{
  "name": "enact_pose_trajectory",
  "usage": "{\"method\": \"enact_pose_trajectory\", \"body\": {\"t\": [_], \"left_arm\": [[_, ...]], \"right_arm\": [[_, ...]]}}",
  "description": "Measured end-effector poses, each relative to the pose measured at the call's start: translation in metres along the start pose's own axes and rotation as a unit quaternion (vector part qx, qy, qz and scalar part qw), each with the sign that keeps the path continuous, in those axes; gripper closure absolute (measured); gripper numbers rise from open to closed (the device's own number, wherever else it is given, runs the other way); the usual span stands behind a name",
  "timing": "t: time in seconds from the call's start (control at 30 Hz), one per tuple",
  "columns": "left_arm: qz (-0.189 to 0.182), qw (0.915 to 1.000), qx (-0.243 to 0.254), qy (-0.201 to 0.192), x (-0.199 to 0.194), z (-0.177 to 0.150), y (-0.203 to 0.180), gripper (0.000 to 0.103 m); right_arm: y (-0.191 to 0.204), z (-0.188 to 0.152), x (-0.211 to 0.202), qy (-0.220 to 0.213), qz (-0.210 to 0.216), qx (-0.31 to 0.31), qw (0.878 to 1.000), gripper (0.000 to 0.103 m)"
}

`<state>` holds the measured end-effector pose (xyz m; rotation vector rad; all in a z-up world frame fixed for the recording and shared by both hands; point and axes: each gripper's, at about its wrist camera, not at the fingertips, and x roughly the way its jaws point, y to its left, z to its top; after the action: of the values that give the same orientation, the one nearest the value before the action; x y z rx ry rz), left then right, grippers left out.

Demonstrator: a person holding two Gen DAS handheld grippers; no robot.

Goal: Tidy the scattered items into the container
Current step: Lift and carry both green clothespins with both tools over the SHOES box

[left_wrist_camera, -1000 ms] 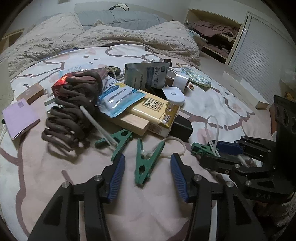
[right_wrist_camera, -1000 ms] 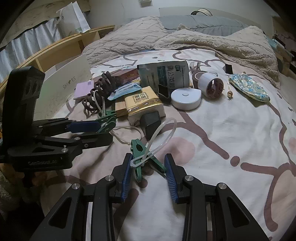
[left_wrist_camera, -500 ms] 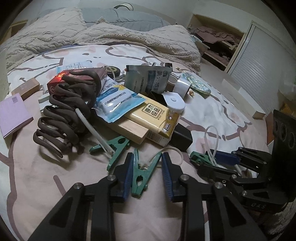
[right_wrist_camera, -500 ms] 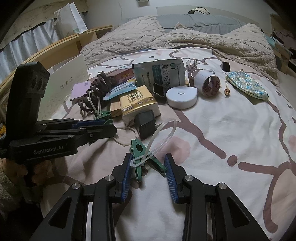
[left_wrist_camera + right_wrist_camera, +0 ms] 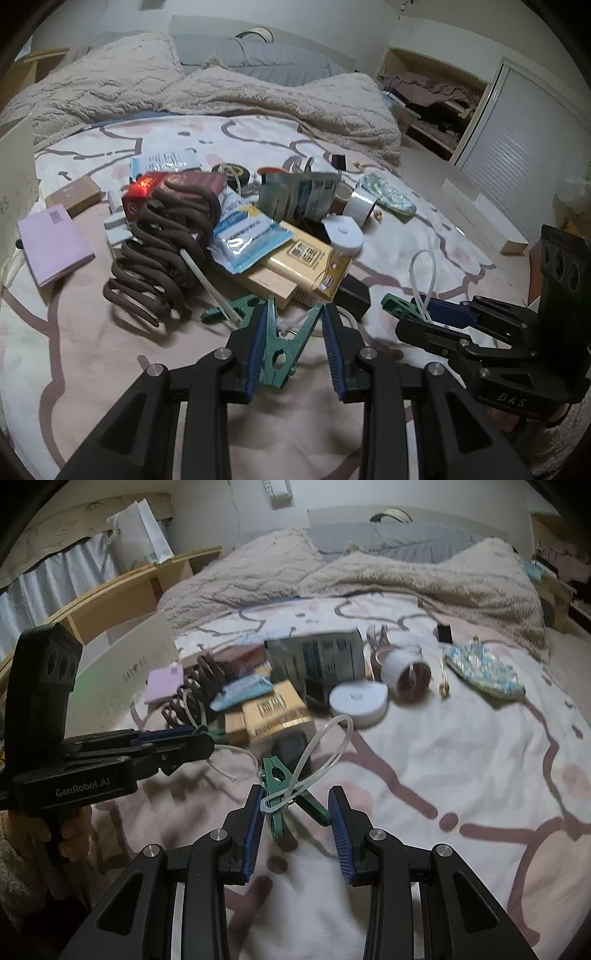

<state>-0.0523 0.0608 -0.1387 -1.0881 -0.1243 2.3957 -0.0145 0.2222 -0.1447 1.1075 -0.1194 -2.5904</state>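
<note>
On the bed, my left gripper (image 5: 293, 332) is shut on a green clothes peg (image 5: 279, 350), its blue pads pressing the peg's two handles, and the peg sits slightly above the sheet. A white cord is tied to that peg. My right gripper (image 5: 297, 812) is shut on a second green peg (image 5: 275, 775) that carries a clear plastic loop (image 5: 321, 749). A third green peg (image 5: 231, 308) lies on the sheet just left of my left fingers. The white shoe box (image 5: 147, 657) stands at the bed's left edge. Each gripper shows in the other's view: right gripper (image 5: 417, 314), left gripper (image 5: 192, 744).
A pile lies just beyond the grippers: brown coiled curlers (image 5: 162, 251), a blue wipe packet (image 5: 247, 236), a yellow tissue pack (image 5: 310, 258), a black charger (image 5: 352, 295), a white round disc (image 5: 343, 232). A purple notebook (image 5: 51, 247) lies left, a floral pouch (image 5: 484, 668) far right.
My left gripper went from open around the green peg to shut on it, then rose a little with it. The right gripper kept its hold on its peg and stayed in place.
</note>
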Motion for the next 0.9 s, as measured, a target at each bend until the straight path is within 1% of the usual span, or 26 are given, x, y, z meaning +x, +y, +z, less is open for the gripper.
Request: {"method": "enact_pose_trajectory", "body": {"t": [0.2,0.53,0.7,0.9], "left_arm": [[0.008,0.9998,0.01,-0.017,-0.015,0.008,-0.004,0.073],[0.021,0.9974,0.022,-0.065,-0.049,0.038,-0.004,0.073],[0.037,0.9939,0.029,-0.101,-0.072,0.061,0.002,0.073],[0.061,0.9859,0.027,-0.154,-0.109,0.087,0.018,0.073]], "right_arm": [[0.005,0.01,-0.008,-0.014,0.001,-0.005,1.0,0.067],[0.016,0.044,-0.029,-0.062,-0.018,-0.026,0.998,0.067],[0.021,0.062,-0.032,-0.075,-0.021,-0.028,0.997,0.067],[0.042,0.087,-0.03,-0.092,-0.017,-0.047,0.995,0.067]]}}
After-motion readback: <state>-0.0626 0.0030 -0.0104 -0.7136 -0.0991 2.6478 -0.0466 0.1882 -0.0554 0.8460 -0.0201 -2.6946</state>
